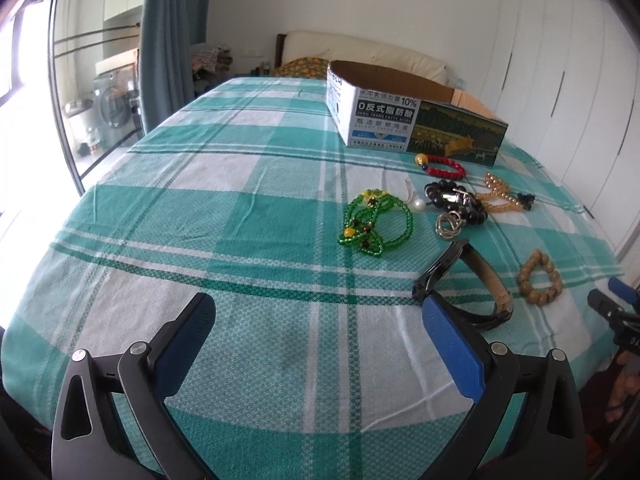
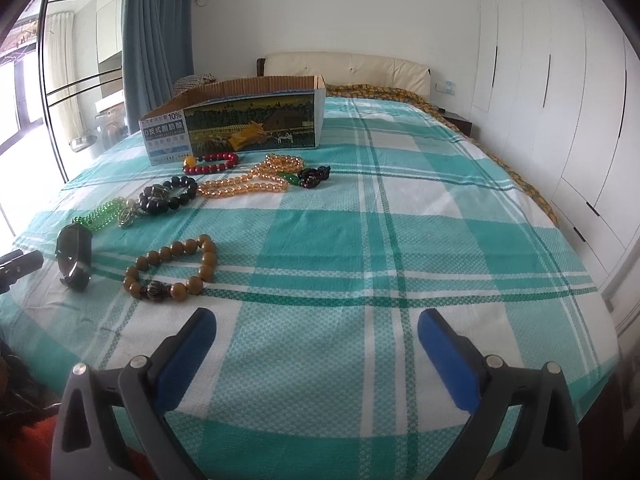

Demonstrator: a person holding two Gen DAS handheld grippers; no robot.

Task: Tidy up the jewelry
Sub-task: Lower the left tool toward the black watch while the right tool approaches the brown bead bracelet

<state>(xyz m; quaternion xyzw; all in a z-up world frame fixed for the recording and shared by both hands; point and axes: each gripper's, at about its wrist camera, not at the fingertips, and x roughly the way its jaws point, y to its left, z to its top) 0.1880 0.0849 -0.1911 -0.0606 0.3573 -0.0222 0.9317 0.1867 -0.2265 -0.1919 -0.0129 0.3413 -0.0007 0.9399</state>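
With both the left gripper and right gripper spread wide and empty, approach the brown wooden bead bracelet, lying well short of the open printed cardboard box, squarely

Bead bracelets lie loose beside open box

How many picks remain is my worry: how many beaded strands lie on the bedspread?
5: red by the box, amber beside it, black centre, green left, brown nearest. Box may hide more.
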